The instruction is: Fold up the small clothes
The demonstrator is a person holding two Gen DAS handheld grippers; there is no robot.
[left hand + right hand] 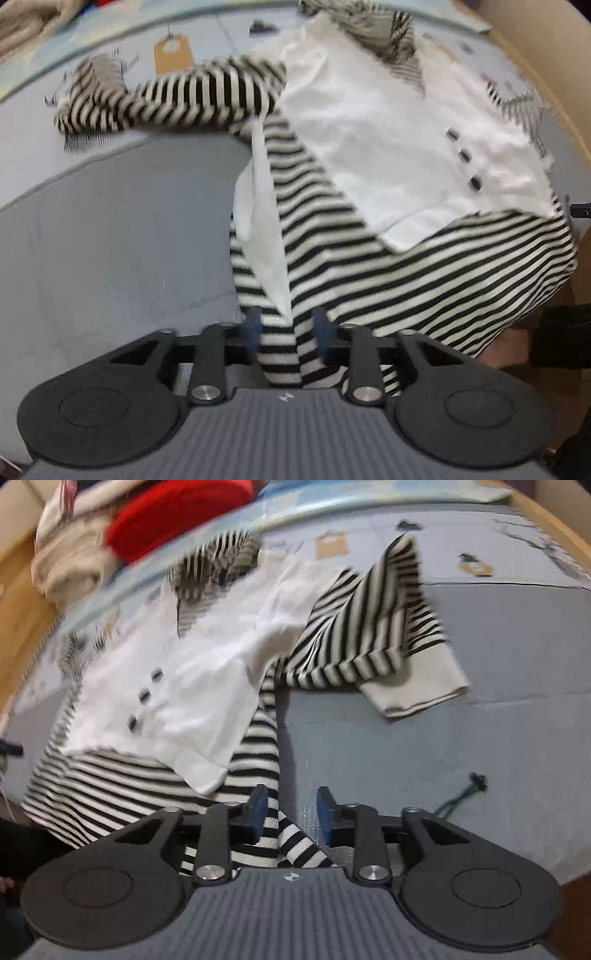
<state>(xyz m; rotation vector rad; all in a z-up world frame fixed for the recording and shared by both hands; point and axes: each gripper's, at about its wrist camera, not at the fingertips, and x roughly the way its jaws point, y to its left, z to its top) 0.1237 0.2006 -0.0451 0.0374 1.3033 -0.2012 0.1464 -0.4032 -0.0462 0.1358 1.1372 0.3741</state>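
Your left claw (284, 328): pads apart, striped hem of garment (369, 147) between them, not pinched; released. Striped-and-white garment spreads flat on grey table (110, 240), sleeve (166, 103) flung out left, brown tag (173, 55) beyond it. Your right claw (291, 808): pads apart, striped edge beside left pad, released. Red cloth (177, 513) on pile at table's far edge.

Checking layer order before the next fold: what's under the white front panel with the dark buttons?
Under the white panel lies the black-and-white striped body, showing below its hem and along its edge. How far the stripes run beneath, and the grey mat under them, is covered.
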